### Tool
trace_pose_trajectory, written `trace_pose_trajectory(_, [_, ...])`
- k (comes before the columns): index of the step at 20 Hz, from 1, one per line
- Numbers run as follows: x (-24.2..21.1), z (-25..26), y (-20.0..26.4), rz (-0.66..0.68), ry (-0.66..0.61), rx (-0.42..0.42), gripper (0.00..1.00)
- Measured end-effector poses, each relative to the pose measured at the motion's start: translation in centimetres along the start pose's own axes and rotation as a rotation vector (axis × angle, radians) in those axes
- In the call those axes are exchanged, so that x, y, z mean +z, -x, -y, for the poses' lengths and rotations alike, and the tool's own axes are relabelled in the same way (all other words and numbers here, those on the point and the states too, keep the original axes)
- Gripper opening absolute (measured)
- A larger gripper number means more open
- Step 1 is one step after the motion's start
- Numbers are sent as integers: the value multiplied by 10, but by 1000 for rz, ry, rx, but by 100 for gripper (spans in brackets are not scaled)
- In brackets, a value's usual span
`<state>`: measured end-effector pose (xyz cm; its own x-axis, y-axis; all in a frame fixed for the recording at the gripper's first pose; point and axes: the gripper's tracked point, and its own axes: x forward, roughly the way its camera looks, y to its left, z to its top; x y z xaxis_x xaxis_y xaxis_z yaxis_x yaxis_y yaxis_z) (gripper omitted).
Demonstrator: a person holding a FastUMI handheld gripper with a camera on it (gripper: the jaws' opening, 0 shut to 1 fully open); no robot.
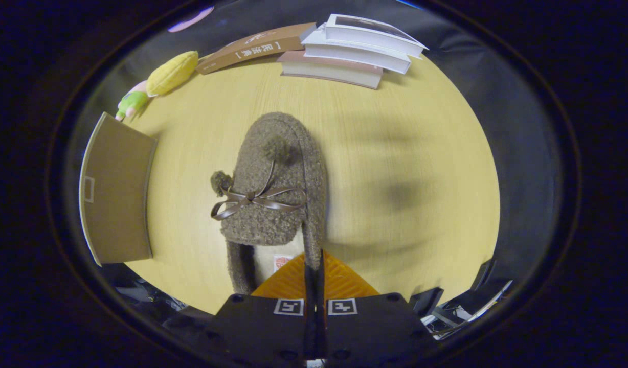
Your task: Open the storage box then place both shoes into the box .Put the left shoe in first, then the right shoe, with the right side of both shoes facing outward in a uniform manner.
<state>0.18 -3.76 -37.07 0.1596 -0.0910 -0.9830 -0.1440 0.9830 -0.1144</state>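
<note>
A brown fuzzy slipper (273, 194) with a ribbon bow and two pom-poms hangs lifted above the yellow wooden table (396, 153), toe pointing away from me. My gripper (314, 266) is shut on the right side wall of the slipper's opening, near the heel; both fingers (339, 281) press on that rim. A brown cardboard storage box (117, 189) stands to the left of the slipper, with its flat brown side toward me. I cannot tell whether it is open.
A stack of books (355, 51) and a brown book (255, 46) lie at the table's far edge. A yellow corn plush toy (163, 76) rests at the far left, beyond the box. Bare tabletop lies to the slipper's right, crossed by shadows.
</note>
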Motion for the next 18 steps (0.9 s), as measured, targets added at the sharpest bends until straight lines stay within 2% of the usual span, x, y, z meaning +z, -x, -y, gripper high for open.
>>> trace_pose_trajectory(4, [1,-4,8,23,-38,42,4])
trace_pose_trajectory(10, [4,-31,42,44,-81,176,3])
trace_pose_trajectory(18, [14,-119,141,68,-76,444,3])
